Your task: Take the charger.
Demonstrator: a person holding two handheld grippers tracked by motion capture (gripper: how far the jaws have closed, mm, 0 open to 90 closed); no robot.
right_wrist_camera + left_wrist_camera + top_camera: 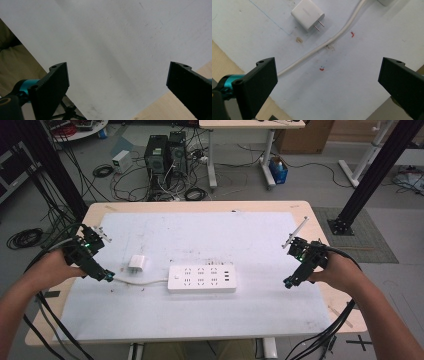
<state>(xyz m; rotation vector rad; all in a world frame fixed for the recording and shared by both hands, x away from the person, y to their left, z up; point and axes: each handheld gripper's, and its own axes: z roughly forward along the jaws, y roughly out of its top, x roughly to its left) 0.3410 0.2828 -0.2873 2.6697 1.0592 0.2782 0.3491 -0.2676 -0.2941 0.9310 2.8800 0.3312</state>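
Grey floor behind the table (320, 215) is cluttered: two black computer towers (165, 155), loose cable coils, a cardboard box, black frame legs at either side; the wooden table carries a white mat (210, 235) covering most of its top, smudged and marked in places.

Near the mat's middle, slightly toward the person: a white power strip (201, 278), lying flat, sockets up; its white cord (140, 281) runs from the strip's left end toward the left claw (109, 276). Just above the cord, apart from the strip, a small white plug-in charger (136, 263); in the left gripper view the charger (308, 14) lies on its side with two metal prongs pointing toward the cord (329, 41), near it but not touching.

Left claw (325, 85): jaws spread wide, nothing between them; from the high view its tip sits at the cord's free end, low over the mat's left part; whether it touches the cord I cannot tell. Small red marks on the mat between jaws and cord.

Right claw (289, 282): over the mat's right edge, well apart from the power strip; in the right gripper view the right claw (117, 87) has its jaws wide apart and empty, bare mat beneath, table wood showing at the lower right corner.

Both forearms enter from the bottom corners; black cables trail from each gripper off the table edge.
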